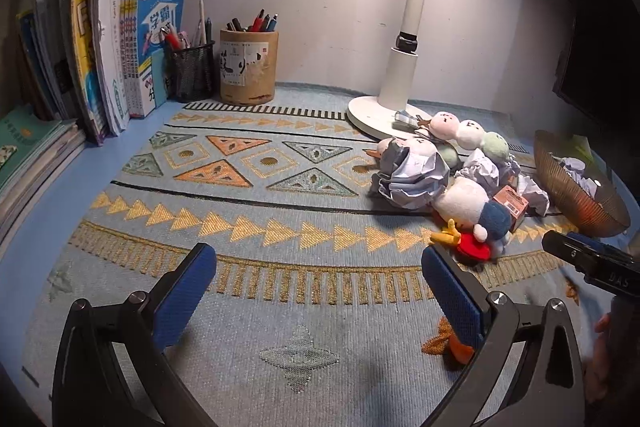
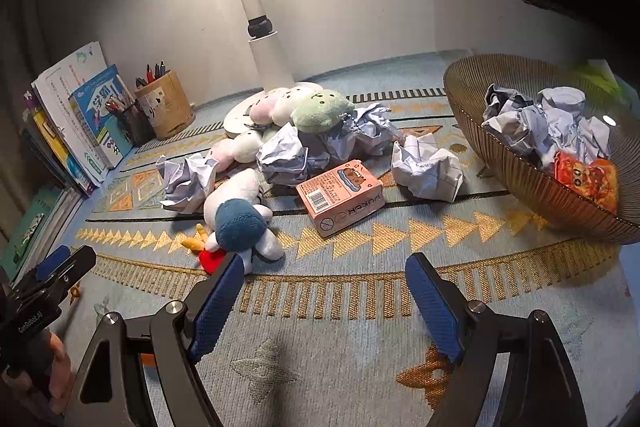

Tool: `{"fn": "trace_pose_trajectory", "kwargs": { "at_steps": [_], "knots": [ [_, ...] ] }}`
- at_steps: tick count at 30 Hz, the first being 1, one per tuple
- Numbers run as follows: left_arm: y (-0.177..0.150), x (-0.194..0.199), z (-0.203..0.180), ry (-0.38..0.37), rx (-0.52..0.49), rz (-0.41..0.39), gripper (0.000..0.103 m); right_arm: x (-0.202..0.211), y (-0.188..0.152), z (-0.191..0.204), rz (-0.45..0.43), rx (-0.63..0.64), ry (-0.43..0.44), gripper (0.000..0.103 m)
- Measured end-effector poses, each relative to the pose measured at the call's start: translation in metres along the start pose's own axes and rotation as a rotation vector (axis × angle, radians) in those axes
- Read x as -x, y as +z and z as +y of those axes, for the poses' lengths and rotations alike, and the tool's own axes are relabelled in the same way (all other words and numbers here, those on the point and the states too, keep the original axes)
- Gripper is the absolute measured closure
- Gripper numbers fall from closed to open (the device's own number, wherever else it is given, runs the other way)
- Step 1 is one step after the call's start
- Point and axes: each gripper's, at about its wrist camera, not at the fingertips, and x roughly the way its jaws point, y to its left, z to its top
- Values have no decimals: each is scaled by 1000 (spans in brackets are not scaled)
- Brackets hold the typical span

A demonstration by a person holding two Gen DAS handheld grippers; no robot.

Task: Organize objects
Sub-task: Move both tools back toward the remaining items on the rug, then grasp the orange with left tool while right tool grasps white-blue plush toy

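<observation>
My left gripper [image 1: 320,263] hangs open over bare patterned mat, nothing between its blue pads. My right gripper [image 2: 326,267] is open too and holds nothing; its left pad is just in front of a white plush duck with a blue cap [image 2: 240,219] [image 1: 472,207]. Behind the duck lie a pink carton [image 2: 340,199] [image 1: 512,205] on its side, several crumpled paper balls [image 2: 426,167] [image 1: 408,179] and round pastel plush toys [image 2: 320,107] [image 1: 468,133]. A ribbed brown bowl [image 2: 520,183] [image 1: 576,199] at the right holds crumpled paper and an orange snack packet [image 2: 588,179].
A white lamp base [image 1: 368,111] and its pole stand behind the pile. Upright books [image 1: 116,39], a mesh pen cup [image 1: 192,71] and a round wooden pen holder [image 1: 248,67] line the back left. Flat books [image 1: 28,155] lie at the left edge. A dark screen [image 1: 600,27] stands at the right.
</observation>
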Motion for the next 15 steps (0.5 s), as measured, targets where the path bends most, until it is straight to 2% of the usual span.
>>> {"fn": "trace_pose_trajectory", "kwargs": {
  "at_steps": [3, 7, 8, 10, 11, 15],
  "knots": [
    [-2, -1, -11, -30, -67, 29, 1, -1, -1, 10, 0, 46, -24, 21],
    [-14, 15, -34, -105, -144, 26, 1, -6, -1, 15, 52, 74, -18, 21],
    [-19, 20, -40, -123, -165, 29, 1, -4, -1, 12, 72, 35, 18, 21],
    [-27, 25, -53, -124, -217, 42, 1, 1, 1, 6, 103, -57, 149, 21],
    [-29, 26, -60, -116, -244, 51, 1, 1, 4, 9, 108, -67, 168, 21],
    [-31, 11, -79, -70, -299, 121, 1, -11, 23, 31, 110, 39, 86, 21]
  ]
}}
